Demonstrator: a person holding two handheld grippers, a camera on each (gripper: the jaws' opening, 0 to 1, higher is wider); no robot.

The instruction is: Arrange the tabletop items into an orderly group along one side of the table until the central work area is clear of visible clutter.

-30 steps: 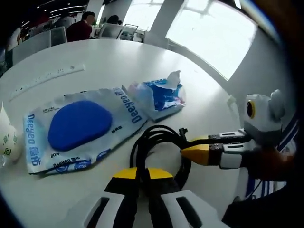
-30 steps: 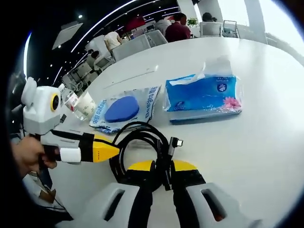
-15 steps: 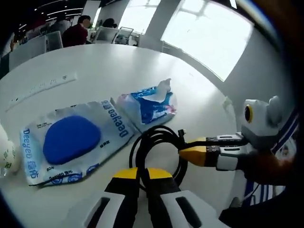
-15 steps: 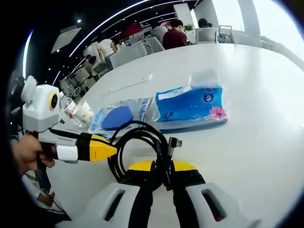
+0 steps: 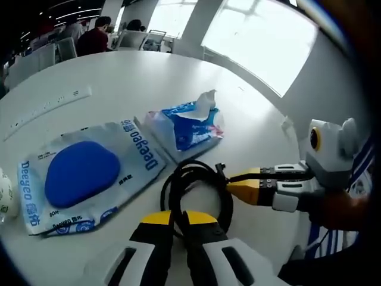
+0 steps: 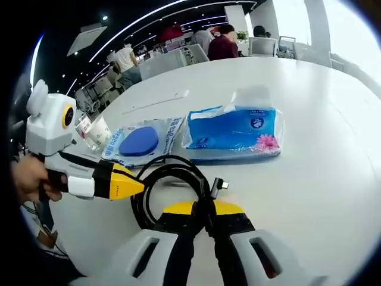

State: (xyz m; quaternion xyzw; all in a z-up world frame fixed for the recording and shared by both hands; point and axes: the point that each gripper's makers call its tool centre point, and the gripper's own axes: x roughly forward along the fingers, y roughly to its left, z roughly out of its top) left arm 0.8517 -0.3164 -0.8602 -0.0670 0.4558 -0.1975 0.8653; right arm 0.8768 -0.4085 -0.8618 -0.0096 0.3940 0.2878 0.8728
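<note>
left claw (image 5: 177, 215) is clamped on the coiled black cable (image 5: 199, 186) at 6 o'clock on the white bench (image 5: 119, 77). right claw (image 6: 205, 210) grips the same coil near its plug. the tissue pack (image 6: 235, 131) lies at 12 o'clock beyond the coil, the wet-wipes pouch (image 5: 83, 176) at 10 o'clock.

Open-plan office: seated people (image 6: 223, 42), chairs (image 6: 164, 61), strip ceiling lights (image 6: 143, 21)
</note>
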